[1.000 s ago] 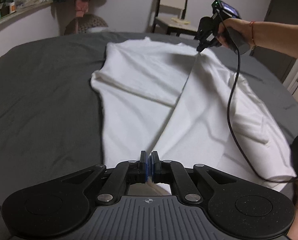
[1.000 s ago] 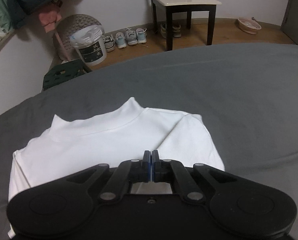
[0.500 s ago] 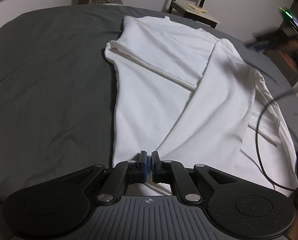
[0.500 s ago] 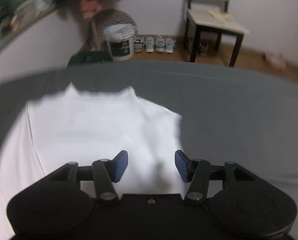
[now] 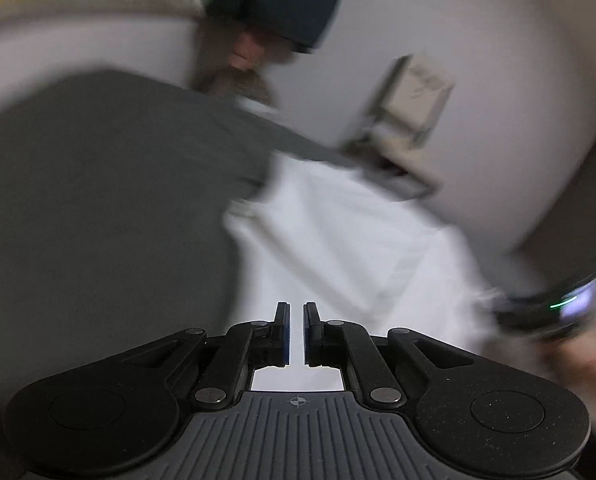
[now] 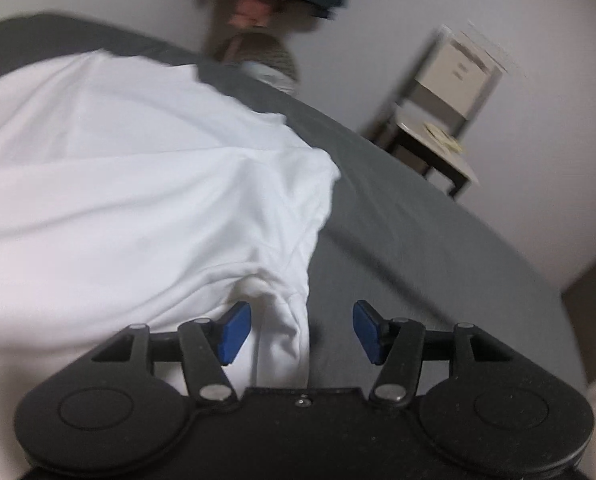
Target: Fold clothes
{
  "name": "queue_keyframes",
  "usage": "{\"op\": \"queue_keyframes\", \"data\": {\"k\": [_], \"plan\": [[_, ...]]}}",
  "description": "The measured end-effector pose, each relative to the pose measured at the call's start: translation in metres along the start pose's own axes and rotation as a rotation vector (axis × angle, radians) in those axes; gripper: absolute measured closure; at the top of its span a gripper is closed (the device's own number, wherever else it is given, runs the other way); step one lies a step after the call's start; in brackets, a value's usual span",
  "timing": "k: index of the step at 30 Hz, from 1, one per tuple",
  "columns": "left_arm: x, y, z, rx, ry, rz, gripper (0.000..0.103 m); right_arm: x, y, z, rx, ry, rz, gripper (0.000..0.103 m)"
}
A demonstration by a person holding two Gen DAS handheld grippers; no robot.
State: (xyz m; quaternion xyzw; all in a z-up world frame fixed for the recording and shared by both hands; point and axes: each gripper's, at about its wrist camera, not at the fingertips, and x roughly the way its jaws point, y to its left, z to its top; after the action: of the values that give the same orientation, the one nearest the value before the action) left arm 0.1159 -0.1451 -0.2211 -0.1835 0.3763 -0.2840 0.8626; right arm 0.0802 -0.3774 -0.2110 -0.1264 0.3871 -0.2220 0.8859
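While the white shirt [image 6: 146,184] is spread on the grey bed [image 6: 438,248], its loose edge lies between the jaws of the right claw [image 6: 302,332], which have just been opening and press on nothing. If closed too shallowly, only one layer may be caught. The left claw [image 5: 293,334] is nearly together; whether cloth is pinched cannot be told. A chair [image 6: 446,120] stands at two o'clock.
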Motion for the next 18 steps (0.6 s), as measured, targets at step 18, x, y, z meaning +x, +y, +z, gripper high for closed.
{"op": "queue_keyframes", "data": {"k": [18], "plan": [[0.028,0.007,-0.019,0.001,0.25,-0.051,0.099,-0.017,-0.064,-0.038,0.422,0.13,-0.026,0.038]]}}
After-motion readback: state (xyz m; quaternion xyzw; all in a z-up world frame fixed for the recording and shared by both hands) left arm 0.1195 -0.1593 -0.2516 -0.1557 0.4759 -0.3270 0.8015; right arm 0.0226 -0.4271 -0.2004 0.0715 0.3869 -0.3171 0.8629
